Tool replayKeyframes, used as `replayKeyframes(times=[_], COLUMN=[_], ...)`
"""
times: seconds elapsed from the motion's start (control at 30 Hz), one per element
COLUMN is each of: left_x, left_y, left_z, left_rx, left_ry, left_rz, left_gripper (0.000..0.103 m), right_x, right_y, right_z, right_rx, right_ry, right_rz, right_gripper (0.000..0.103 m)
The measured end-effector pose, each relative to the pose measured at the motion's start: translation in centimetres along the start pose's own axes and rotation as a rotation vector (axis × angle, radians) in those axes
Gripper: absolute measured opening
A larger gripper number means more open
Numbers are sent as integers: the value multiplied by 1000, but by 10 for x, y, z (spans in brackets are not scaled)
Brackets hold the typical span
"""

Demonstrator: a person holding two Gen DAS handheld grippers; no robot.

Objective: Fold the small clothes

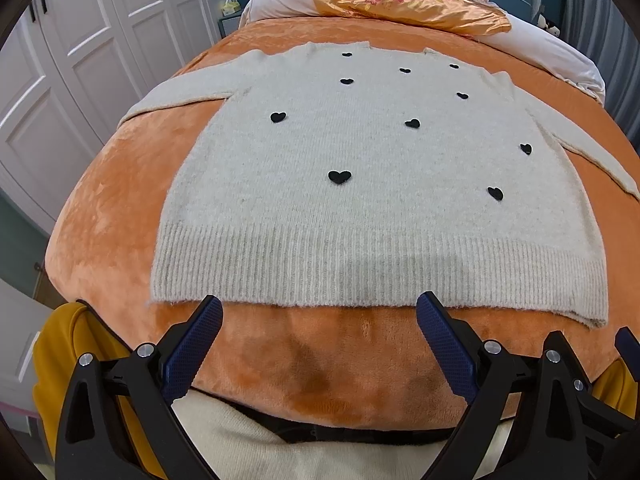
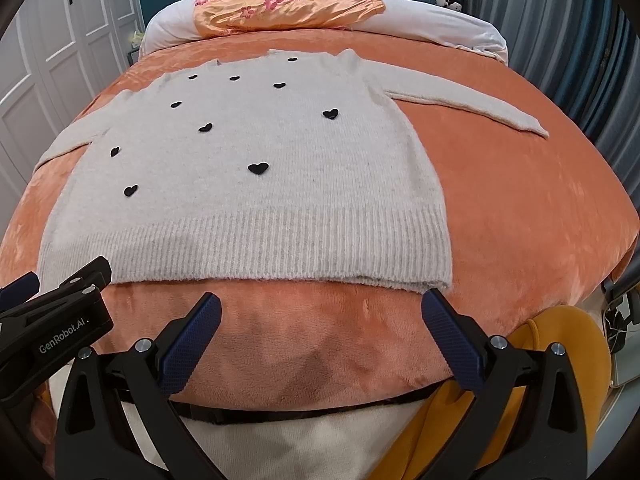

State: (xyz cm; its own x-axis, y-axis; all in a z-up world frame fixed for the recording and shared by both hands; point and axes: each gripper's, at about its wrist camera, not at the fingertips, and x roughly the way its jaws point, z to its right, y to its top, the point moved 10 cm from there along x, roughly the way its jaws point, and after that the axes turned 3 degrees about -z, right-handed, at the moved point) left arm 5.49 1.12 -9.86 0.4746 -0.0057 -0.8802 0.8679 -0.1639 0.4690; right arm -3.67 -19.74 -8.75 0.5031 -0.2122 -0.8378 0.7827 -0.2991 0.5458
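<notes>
A cream knitted sweater (image 1: 360,152) (image 2: 260,184) with several black hearts lies flat on the orange bed cover, hem towards me, both sleeves spread outwards. My left gripper (image 1: 320,312) hovers open just short of the ribbed hem (image 1: 360,272), nothing between its blue pads. My right gripper (image 2: 320,308) also stands open, just before the hem's right part (image 2: 320,248), empty. In the right wrist view the left gripper's black body (image 2: 52,320) shows at the left edge.
The orange plush bed cover (image 1: 112,208) (image 2: 540,208) fills the bed. White pillows with an orange flowered cloth (image 1: 400,0) (image 2: 280,8) lie at the head. White wardrobe doors (image 1: 60,80) stand left. A person's yellow sleeves (image 2: 560,352) and cream top sit below.
</notes>
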Motion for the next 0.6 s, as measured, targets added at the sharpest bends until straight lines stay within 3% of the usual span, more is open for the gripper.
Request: replayKeyframes(times=[0.4,0.47,0.6], left_x=[7,9,13], left_y=[-2,3,22], left_z=[4,0,-12], left_rx=[11,0,-32], left_ry=[1,15,5], left_rz=[-21,-13,2], left_gripper=[96,96,96], right_x=[12,16,33], right_y=[-2,2,29], right_z=[-1,10,70], right_rx=[-4,-1,91], right_ry=[32,24,-2], right_rz=[-26,-17,-6], right_gripper=[98,98,98])
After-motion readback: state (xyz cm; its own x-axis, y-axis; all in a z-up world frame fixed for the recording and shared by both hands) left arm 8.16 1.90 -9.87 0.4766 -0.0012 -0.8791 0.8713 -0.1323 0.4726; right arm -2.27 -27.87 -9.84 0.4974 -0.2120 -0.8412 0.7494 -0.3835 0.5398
